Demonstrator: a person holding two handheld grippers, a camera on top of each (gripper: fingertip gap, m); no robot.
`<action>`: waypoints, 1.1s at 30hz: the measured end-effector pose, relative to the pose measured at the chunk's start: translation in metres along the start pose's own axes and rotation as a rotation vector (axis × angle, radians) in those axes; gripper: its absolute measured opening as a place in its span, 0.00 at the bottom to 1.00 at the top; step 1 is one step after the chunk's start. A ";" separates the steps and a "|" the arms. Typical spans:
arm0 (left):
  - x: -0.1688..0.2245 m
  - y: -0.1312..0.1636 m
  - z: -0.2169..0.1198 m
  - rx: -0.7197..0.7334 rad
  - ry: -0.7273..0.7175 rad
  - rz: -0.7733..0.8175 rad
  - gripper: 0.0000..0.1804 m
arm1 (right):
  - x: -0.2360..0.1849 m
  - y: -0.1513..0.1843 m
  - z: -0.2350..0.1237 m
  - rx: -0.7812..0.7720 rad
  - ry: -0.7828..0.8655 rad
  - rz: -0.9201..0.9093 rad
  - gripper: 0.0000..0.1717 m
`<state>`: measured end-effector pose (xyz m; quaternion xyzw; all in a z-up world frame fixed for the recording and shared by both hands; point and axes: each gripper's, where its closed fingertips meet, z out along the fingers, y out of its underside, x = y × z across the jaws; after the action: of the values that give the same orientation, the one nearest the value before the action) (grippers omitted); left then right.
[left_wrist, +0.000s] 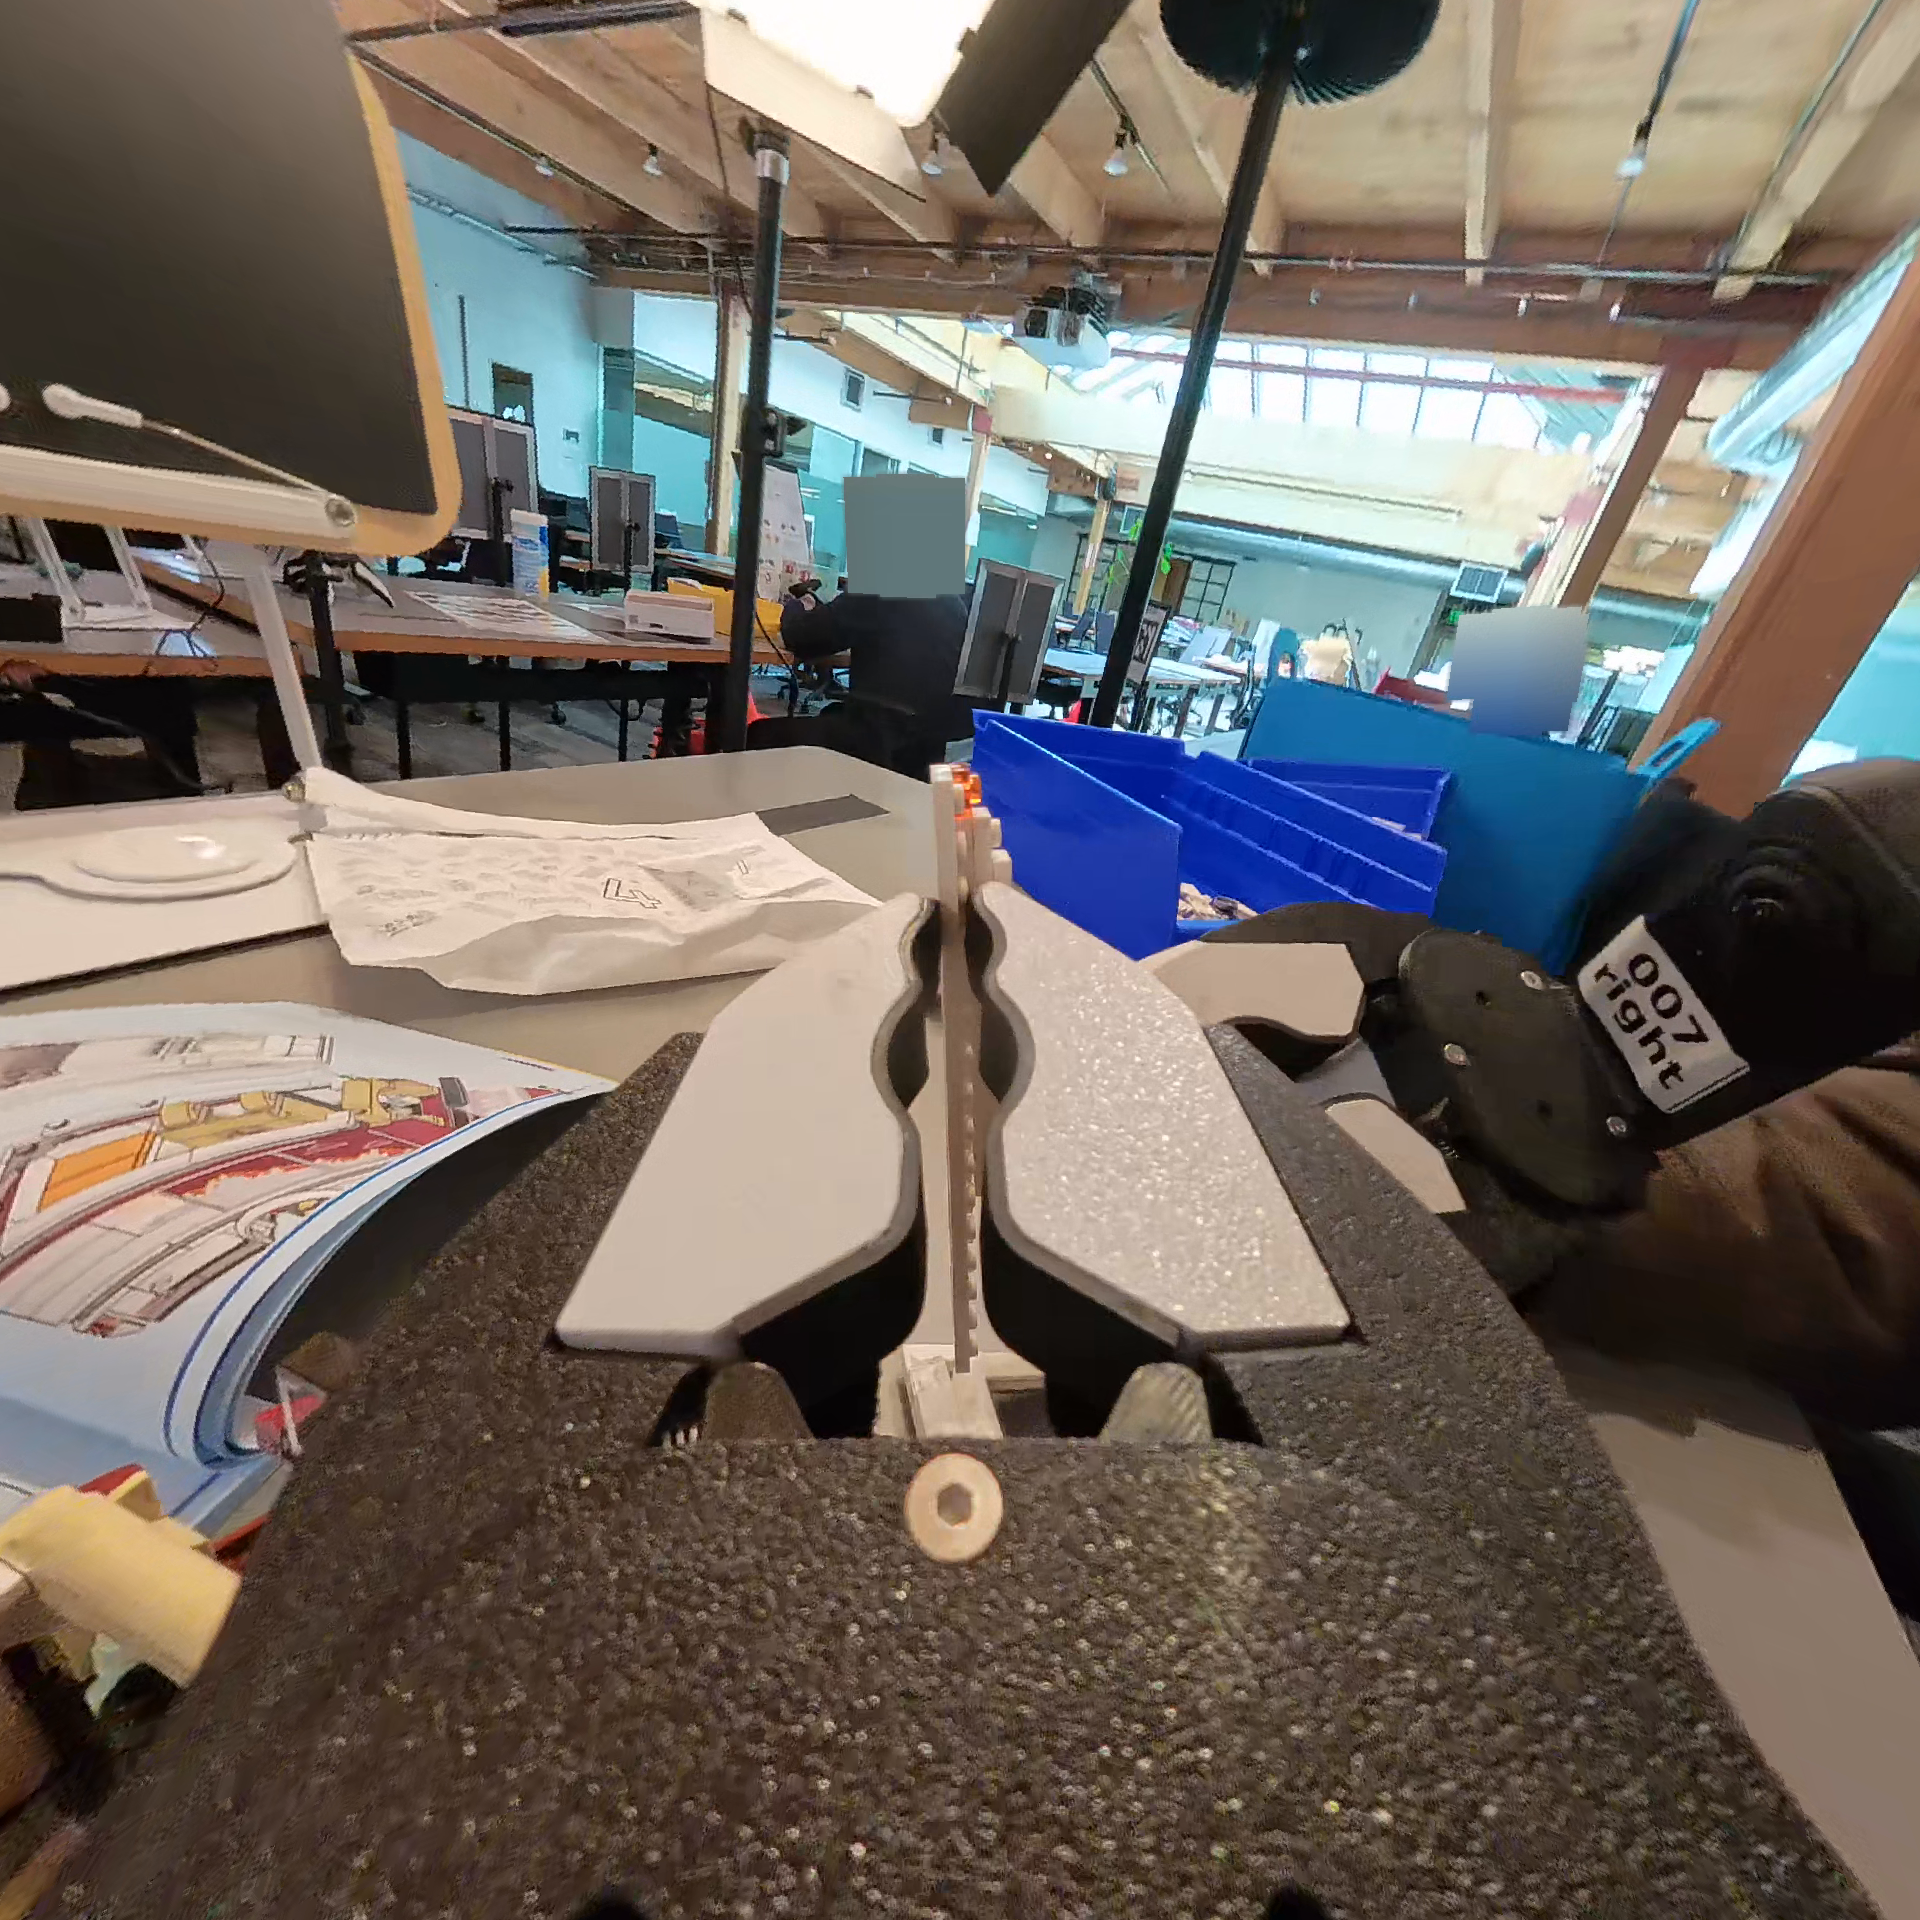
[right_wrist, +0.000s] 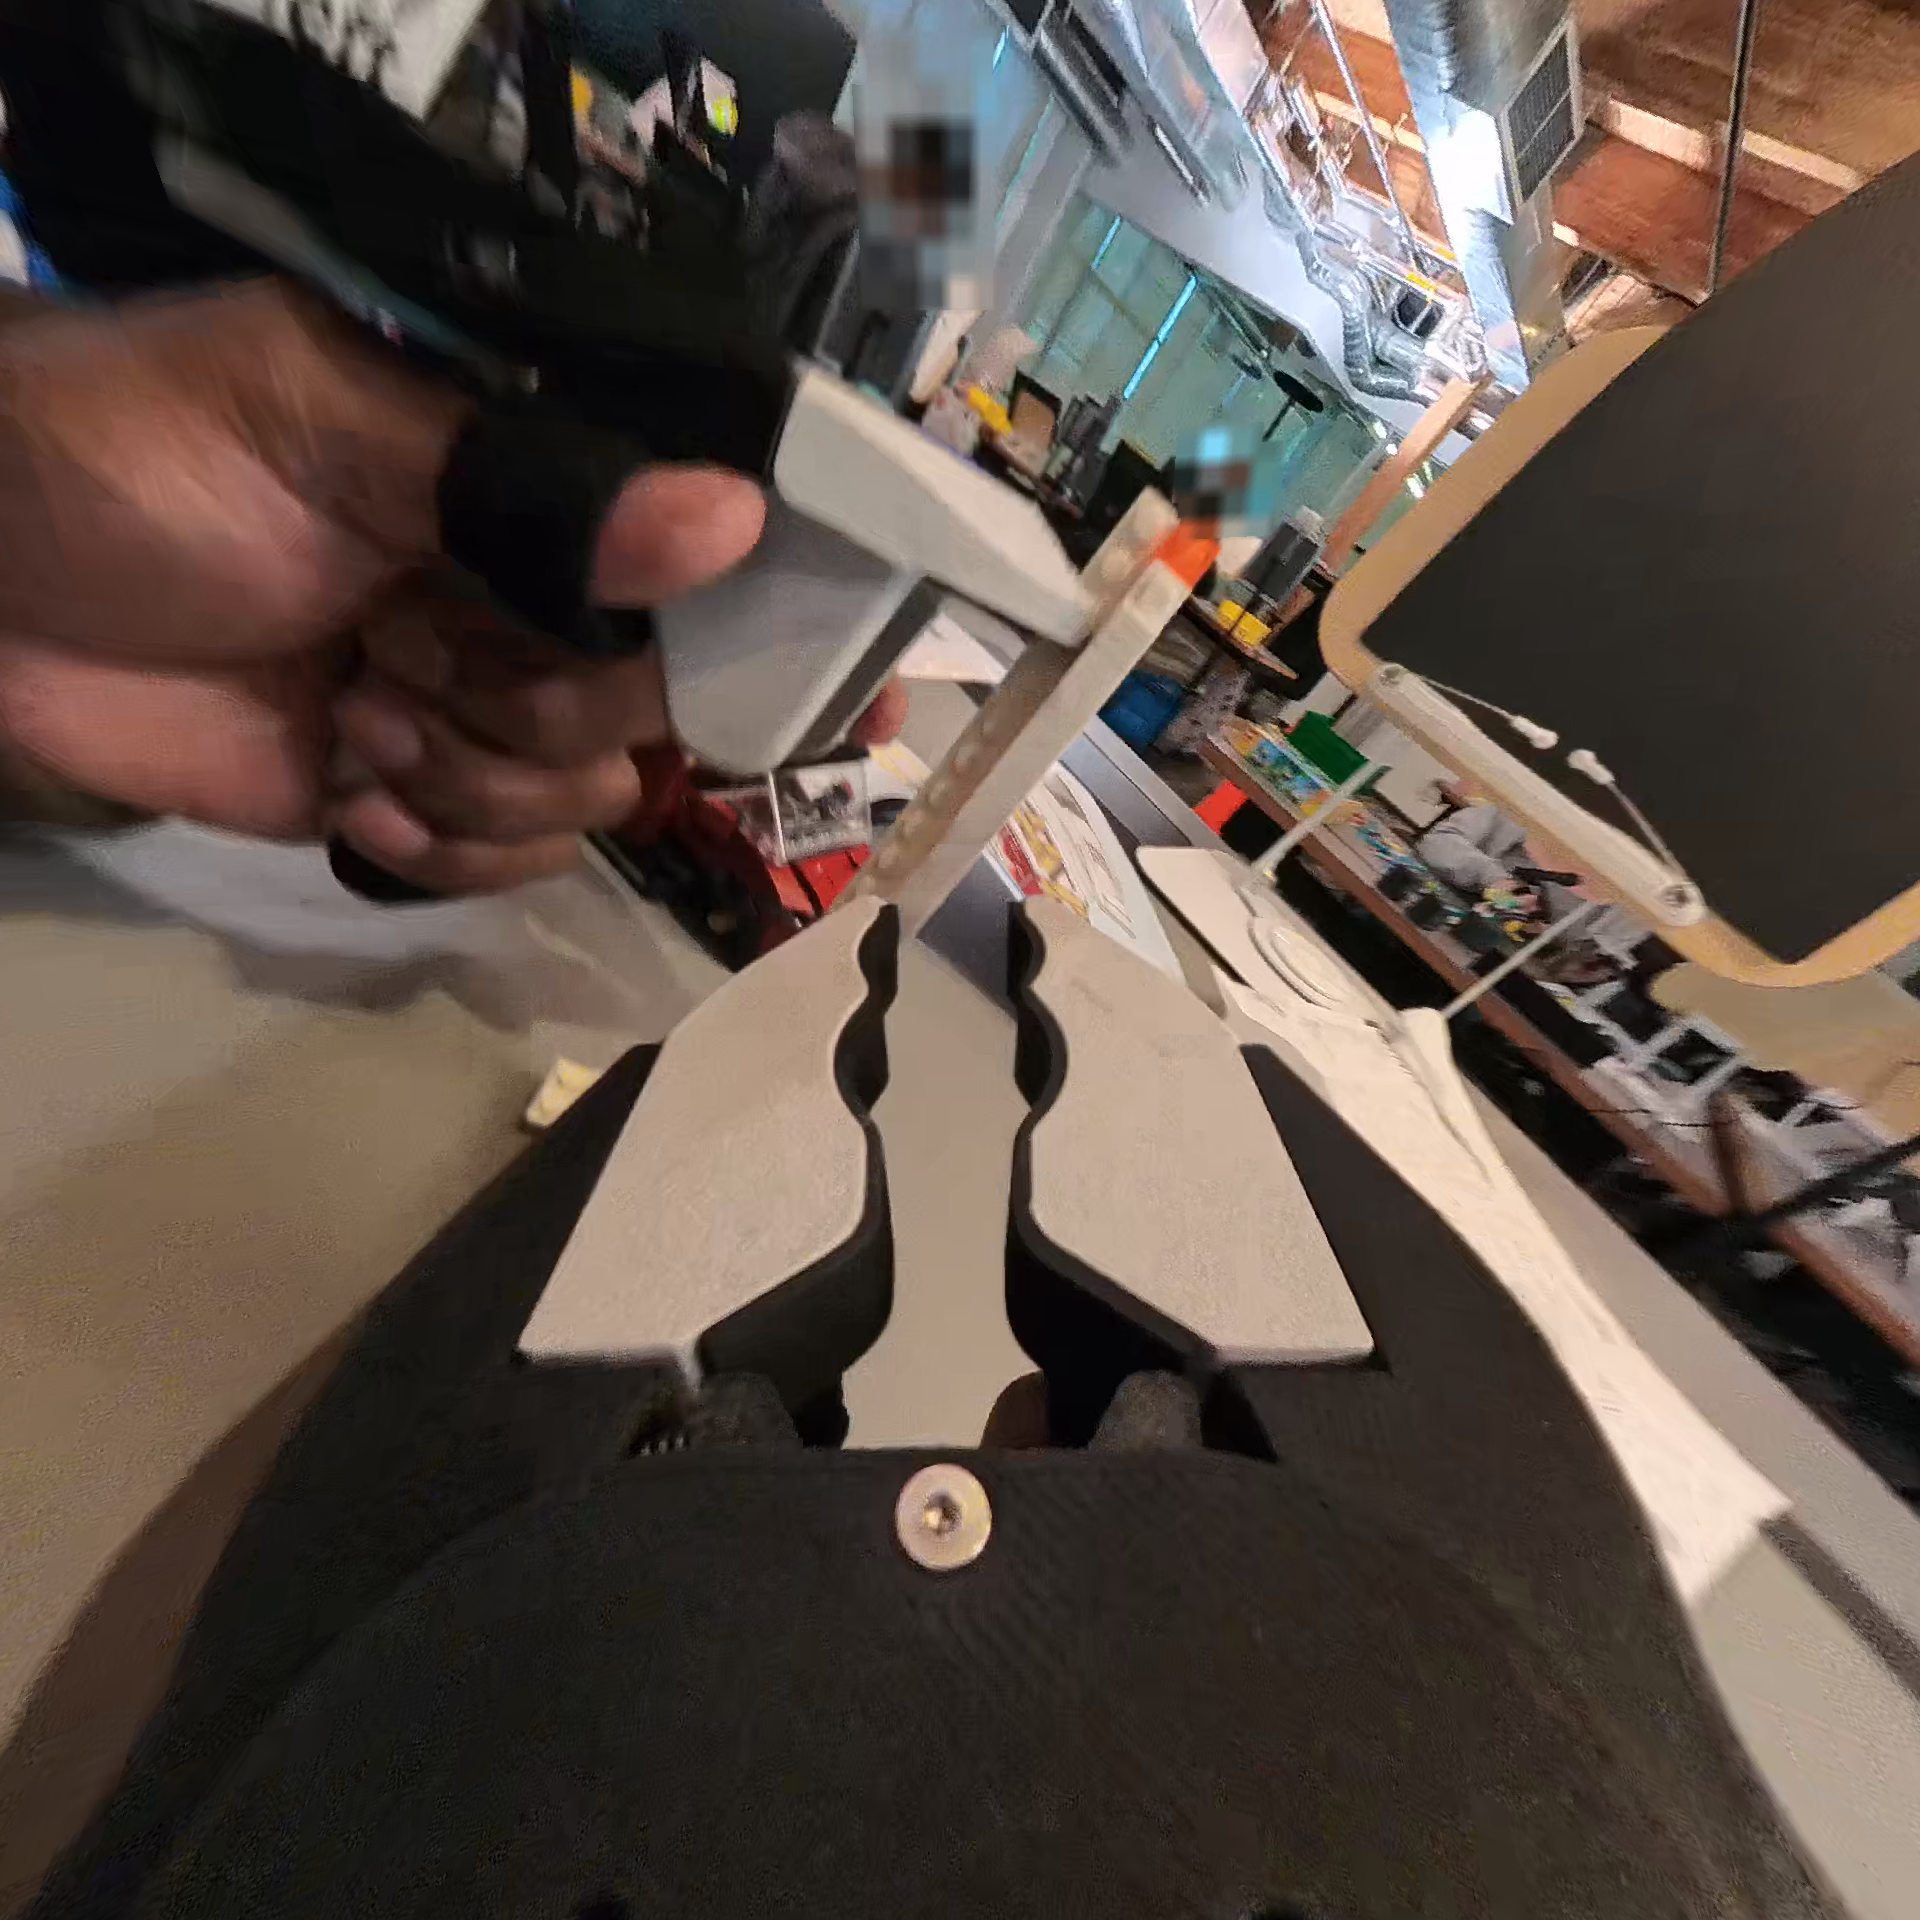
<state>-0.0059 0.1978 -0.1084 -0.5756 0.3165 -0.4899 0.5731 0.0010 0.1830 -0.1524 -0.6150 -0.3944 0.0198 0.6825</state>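
Left tongs (left_wrist: 961, 914) clamp a white plate (left_wrist: 958, 1091) edge-on above the table (left_wrist: 623, 790), orange stud (left_wrist: 968, 787) at its far end. Right tongs (right_wrist: 951, 925) stand apart, just beside the plate's end.

The hand (right_wrist: 312, 582) on the left gripper (right_wrist: 1081, 613) is smeared by motion blur. The long grey studded plate (left_wrist: 961, 1091) is hidden between the fingers (left_wrist: 790, 1122) along its middle. Contents of the blue bins (left_wrist: 1226, 831) beyond the fingertips are too small to identify. The booklet (left_wrist: 208, 1164) is cut off at the picture's left edge.
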 end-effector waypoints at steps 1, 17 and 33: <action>-0.002 0.001 0.000 0.002 -0.008 -0.005 0.02 | 0.001 -0.004 0.002 0.020 -0.009 0.042 0.13; 0.003 0.013 0.006 -0.067 -0.049 0.185 0.02 | 0.011 -0.010 0.016 0.113 -0.145 0.243 0.10; 0.024 0.015 0.005 -0.112 0.097 0.293 0.02 | 0.009 -0.013 -0.009 0.138 -0.363 0.420 0.05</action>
<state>0.0090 0.1748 -0.1176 -0.5300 0.4512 -0.4097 0.5896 0.0065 0.1773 -0.1361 -0.6219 -0.3719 0.2975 0.6217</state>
